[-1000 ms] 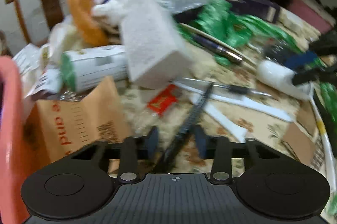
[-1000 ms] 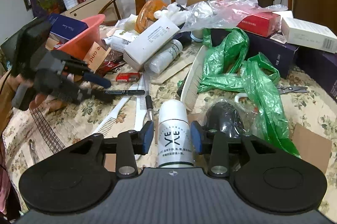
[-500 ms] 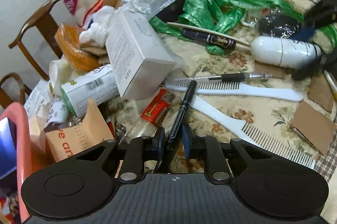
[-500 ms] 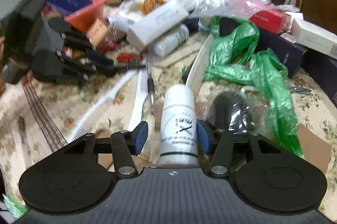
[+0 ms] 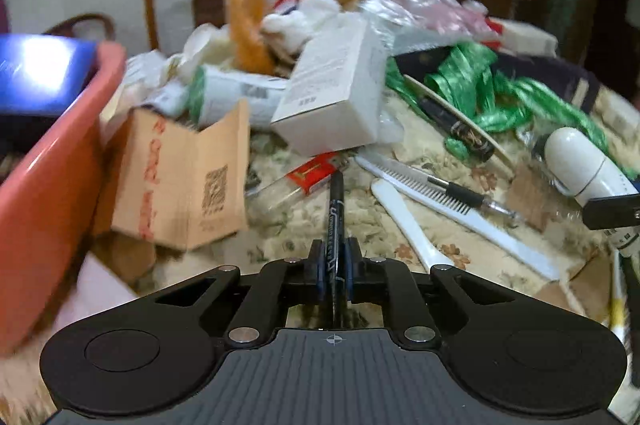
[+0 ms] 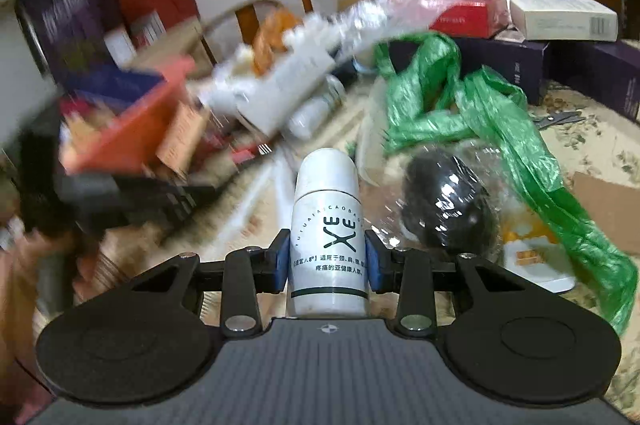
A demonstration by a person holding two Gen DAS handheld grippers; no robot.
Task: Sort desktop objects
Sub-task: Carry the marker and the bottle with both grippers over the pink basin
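Left gripper (image 5: pixel 334 267) jaws, wide apart around black pen (image 5: pixel 336 209) a second ago, have just been closing and now clamp pen between blue pads. Right gripper (image 6: pixel 326 267) jaws have just been closing on white bottle (image 6: pixel 328 225); pads now press its sides, gaps seen earlier gone. Pink basin (image 5: pixel 52 161) now fills far more of left view.

right claw (image 6: pixel 326 271) has just been closing, blue pads (image 6: pixel 280 267) now pressed on both sides of white spray bottle (image 6: pixel 327 221) with dark "XE" print. black egg-shaped thing in clear plastic (image 6: pixel 448 203) just right of bottle. green plastic bag (image 6: pixel 476 113) draped over floral desk (image 6: pixel 592 153) behind it. left side super blurry: orange-pink basin (image 6: pixel 132 133), white box (image 6: pixel 288 85), other black claw (image 6: pixel 132 197).
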